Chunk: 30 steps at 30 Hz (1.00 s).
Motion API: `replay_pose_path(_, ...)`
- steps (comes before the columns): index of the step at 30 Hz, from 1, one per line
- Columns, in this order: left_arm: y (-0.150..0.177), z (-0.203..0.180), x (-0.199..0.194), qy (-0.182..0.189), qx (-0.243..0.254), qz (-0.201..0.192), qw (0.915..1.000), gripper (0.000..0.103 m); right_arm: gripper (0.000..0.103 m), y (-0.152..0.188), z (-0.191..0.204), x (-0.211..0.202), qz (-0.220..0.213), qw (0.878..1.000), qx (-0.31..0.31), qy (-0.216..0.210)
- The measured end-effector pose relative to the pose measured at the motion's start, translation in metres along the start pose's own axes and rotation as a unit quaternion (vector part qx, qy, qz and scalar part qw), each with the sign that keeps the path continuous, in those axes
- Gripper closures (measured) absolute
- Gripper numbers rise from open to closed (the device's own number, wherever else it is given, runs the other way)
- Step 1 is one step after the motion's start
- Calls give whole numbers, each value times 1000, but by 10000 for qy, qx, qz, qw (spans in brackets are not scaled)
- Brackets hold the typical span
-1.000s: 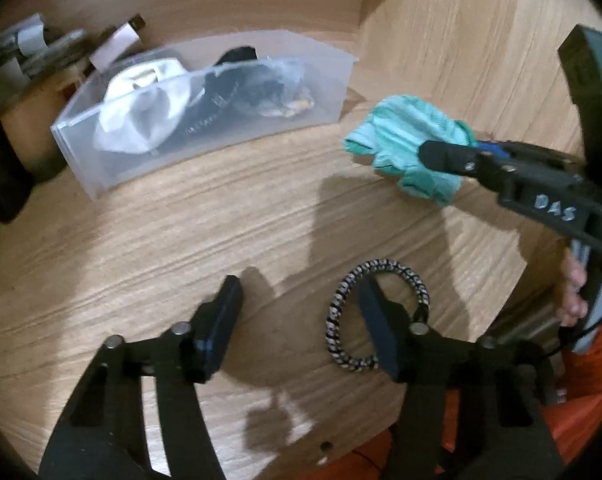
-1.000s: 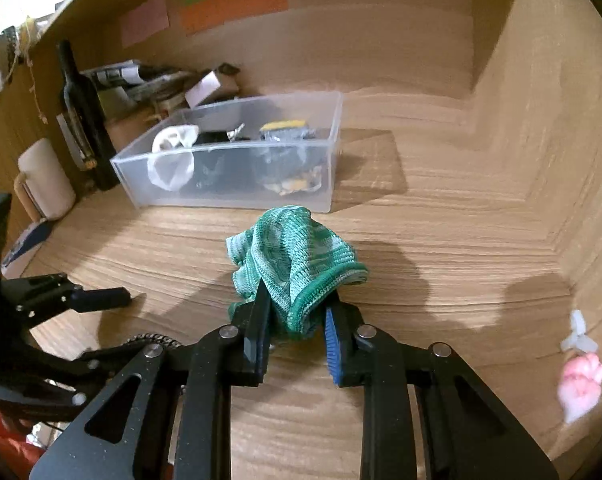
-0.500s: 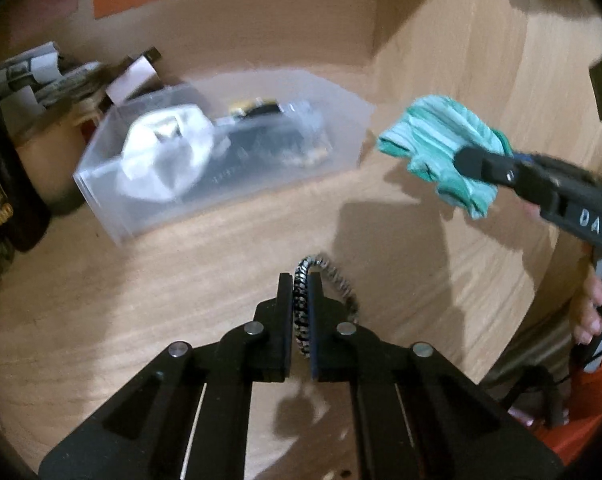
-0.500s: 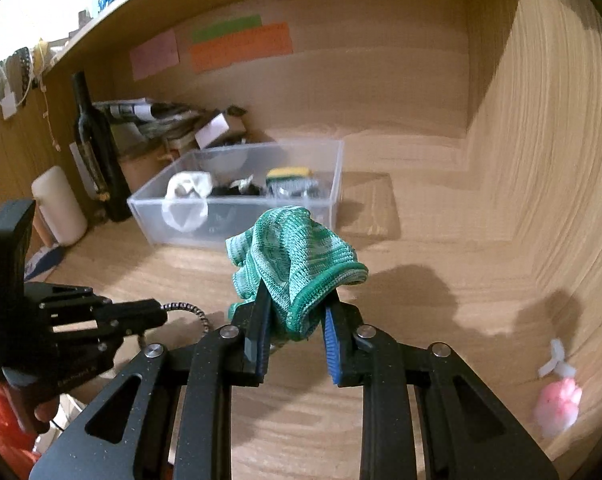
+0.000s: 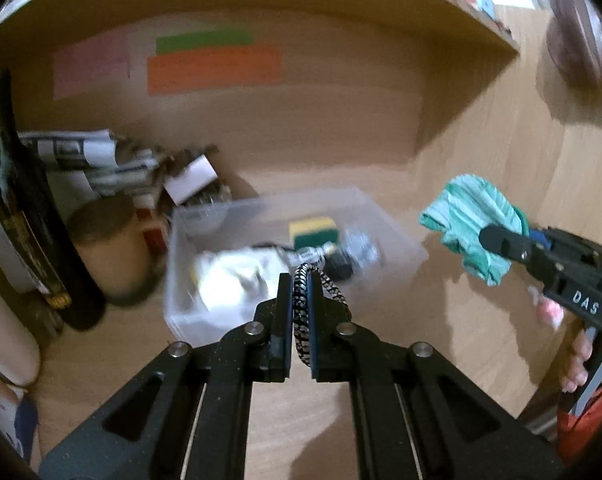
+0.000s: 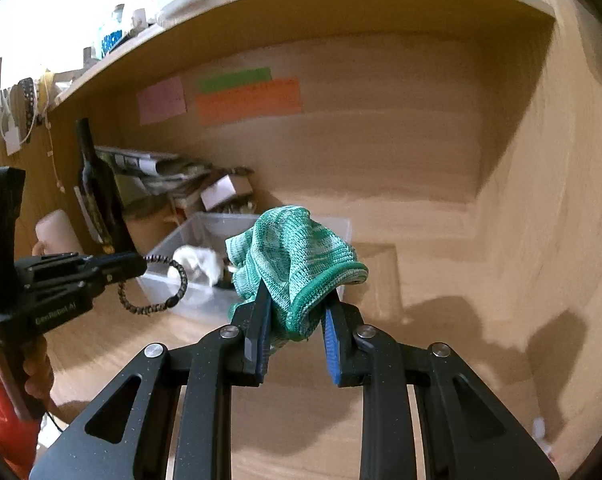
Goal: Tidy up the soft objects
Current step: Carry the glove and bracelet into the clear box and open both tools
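My left gripper is shut on a black-and-white braided band and holds it in the air in front of a clear plastic bin. The band also hangs from it in the right wrist view. My right gripper is shut on a green knitted cloth, lifted above the desk, to the right of the bin. The cloth shows at the right of the left wrist view. The bin holds a white cloth, a yellow-green sponge and dark items.
A dark wine bottle stands at the left beside a brown round container. Stacked papers and a small box lie behind the bin. A pink object lies on the desk at the right. Wooden walls and a shelf enclose the desk.
My left gripper closed on the braided band and lifted it off the desk toward the bin. My right gripper rose with the green cloth still in it.
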<state>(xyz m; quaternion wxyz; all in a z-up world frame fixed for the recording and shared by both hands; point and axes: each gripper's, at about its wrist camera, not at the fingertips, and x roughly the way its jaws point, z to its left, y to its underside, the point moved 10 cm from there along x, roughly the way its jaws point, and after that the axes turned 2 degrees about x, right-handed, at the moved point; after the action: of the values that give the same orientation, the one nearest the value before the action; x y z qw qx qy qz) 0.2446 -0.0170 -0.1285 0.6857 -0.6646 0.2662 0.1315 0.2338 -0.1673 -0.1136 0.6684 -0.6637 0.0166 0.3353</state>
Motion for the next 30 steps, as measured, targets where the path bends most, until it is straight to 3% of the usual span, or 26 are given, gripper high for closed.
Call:
replay_pose_path(12, -40, 11, 22, -62, -113, -116, 9998, 98, 83, -32, 21, 44, -80, 9996, -147, -234)
replay_pose_path(30, -2, 14, 107, 60, -341, 963, 9947, 98, 83, -6, 8, 131, 958, 9953, -110, -27)
